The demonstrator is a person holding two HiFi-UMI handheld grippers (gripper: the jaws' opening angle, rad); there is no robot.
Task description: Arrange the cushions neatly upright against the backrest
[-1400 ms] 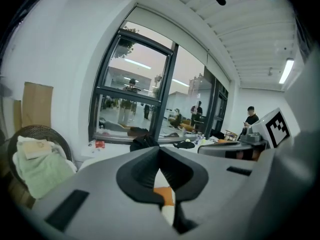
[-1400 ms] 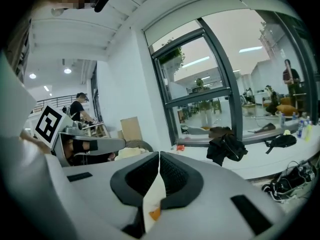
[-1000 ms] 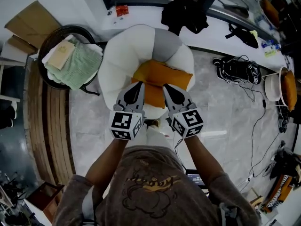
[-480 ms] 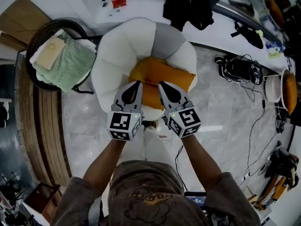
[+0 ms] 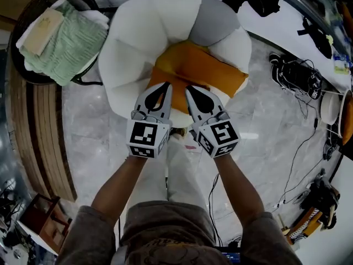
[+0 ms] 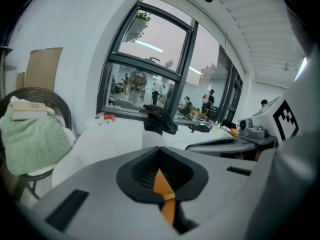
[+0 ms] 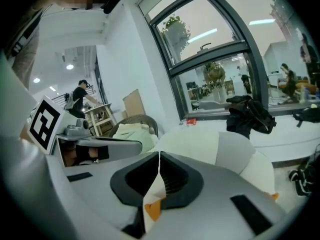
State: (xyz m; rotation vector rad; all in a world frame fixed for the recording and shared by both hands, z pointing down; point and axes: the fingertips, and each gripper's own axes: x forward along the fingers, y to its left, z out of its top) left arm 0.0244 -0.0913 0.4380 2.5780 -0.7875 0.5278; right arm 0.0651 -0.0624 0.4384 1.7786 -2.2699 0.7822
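An orange cushion lies flat on the seat of a white petal-shaped armchair, which has one grey back panel. My left gripper and right gripper hover side by side over the cushion's near edge, both shut with nothing between the jaws. In the left gripper view the left gripper points over the chair, and a sliver of the orange cushion shows through the jaw slit. A sliver of orange cushion also shows below the right gripper in the right gripper view.
A wicker chair with a green blanket stands left of the armchair. Black shoes and cables lie on the marble floor at the right. Black clothing sits on the window ledge behind the armchair.
The armchair and cushion have grown larger in the head view as I moved closer. Both grippers have stayed shut and side by side, now reaching over the cushion's near edge.
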